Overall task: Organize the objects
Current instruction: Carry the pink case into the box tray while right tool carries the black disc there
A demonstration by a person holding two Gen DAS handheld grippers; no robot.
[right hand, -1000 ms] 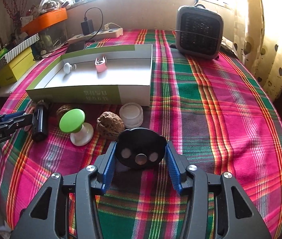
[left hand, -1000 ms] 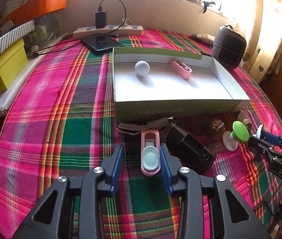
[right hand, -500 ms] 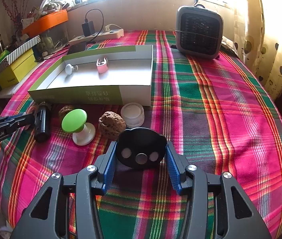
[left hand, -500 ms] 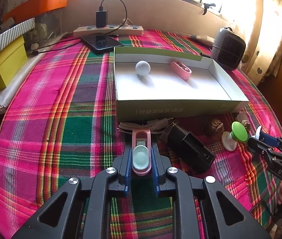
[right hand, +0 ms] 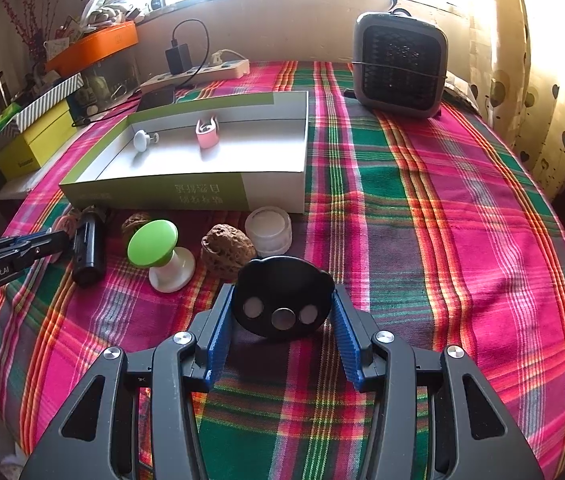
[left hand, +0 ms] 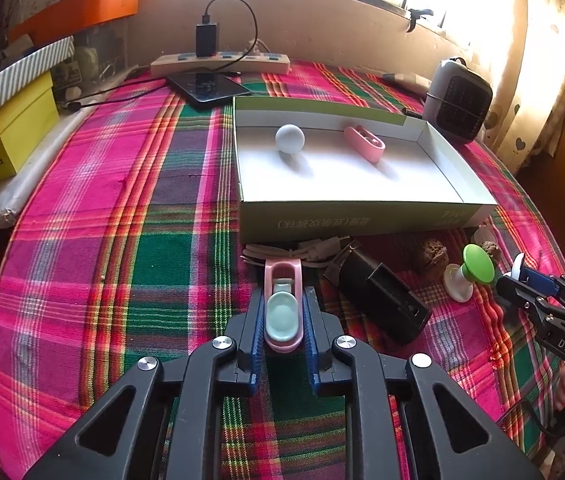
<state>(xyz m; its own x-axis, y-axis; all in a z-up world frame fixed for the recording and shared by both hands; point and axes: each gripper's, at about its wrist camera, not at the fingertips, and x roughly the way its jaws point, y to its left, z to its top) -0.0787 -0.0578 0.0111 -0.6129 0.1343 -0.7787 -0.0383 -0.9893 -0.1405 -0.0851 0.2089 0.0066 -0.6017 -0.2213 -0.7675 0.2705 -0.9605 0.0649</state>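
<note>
My left gripper [left hand: 282, 320] is shut on a pink clip with a pale green pad [left hand: 282, 310] on the plaid cloth, just in front of the open white box [left hand: 346, 210]. In the box lie a white knob [left hand: 289, 139] and another pink clip [left hand: 364, 143]. My right gripper [right hand: 280, 312] is shut on a black bear-shaped disc with three round magnets [right hand: 280, 298], low over the cloth. The box also shows in the right wrist view [right hand: 154, 194].
In front of the box lie a black cylinder [left hand: 380, 300], a coiled cable [left hand: 298, 254], a green-topped knob [right hand: 158, 248], walnuts [right hand: 226, 250] and a clear round lid [right hand: 268, 230]. A fan heater [right hand: 400, 66], power strip [left hand: 220, 62], phone [left hand: 206, 84] and boxes [left hand: 6, 136] stand behind.
My left gripper's fingers have closed from wide open onto the pink clip. My right gripper has kept hold of the black disc and barely moved.
</note>
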